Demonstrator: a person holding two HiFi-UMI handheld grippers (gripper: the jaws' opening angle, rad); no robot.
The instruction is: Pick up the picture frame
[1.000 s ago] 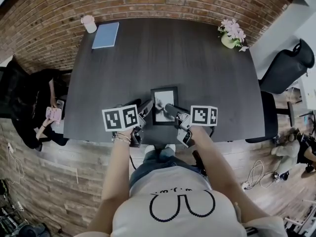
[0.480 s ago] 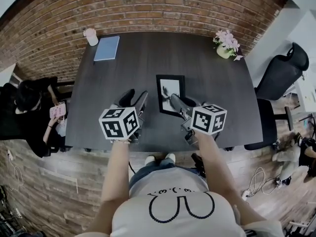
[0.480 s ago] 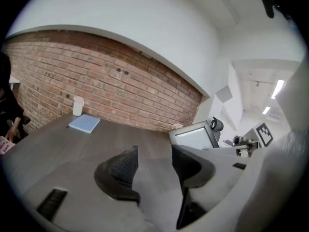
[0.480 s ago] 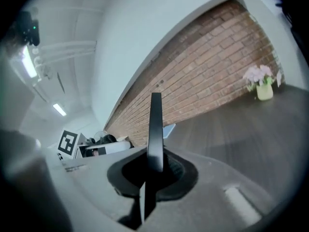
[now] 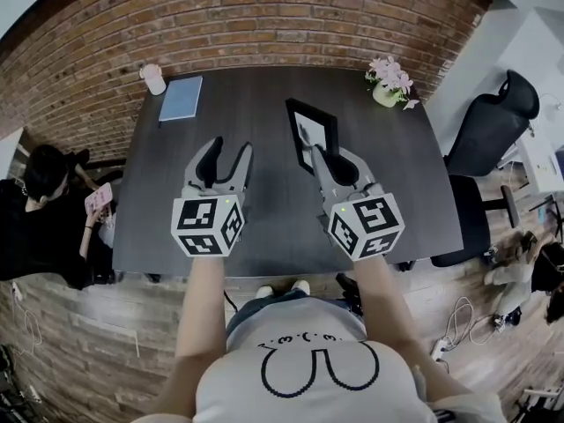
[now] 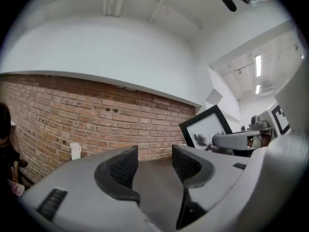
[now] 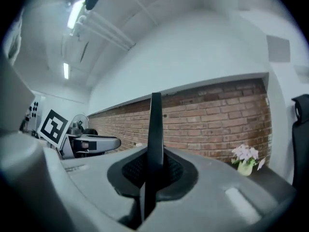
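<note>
Plenty of open room on the dark surface [image 5: 273,223]: cup [image 5: 154,78] and notebook [image 5: 181,98] at the far-left corner, flower pot [image 5: 386,93] at the far-right, brick wall [image 5: 264,25] behind the far edge. Right tool [image 5: 322,159] is clamped on the lower edge of the picture frame [image 5: 310,129], which stands upright, probably clear of the surface. Left tool [image 5: 227,150]: jaws apart, empty, beside the frame on its left, not touching.
</note>
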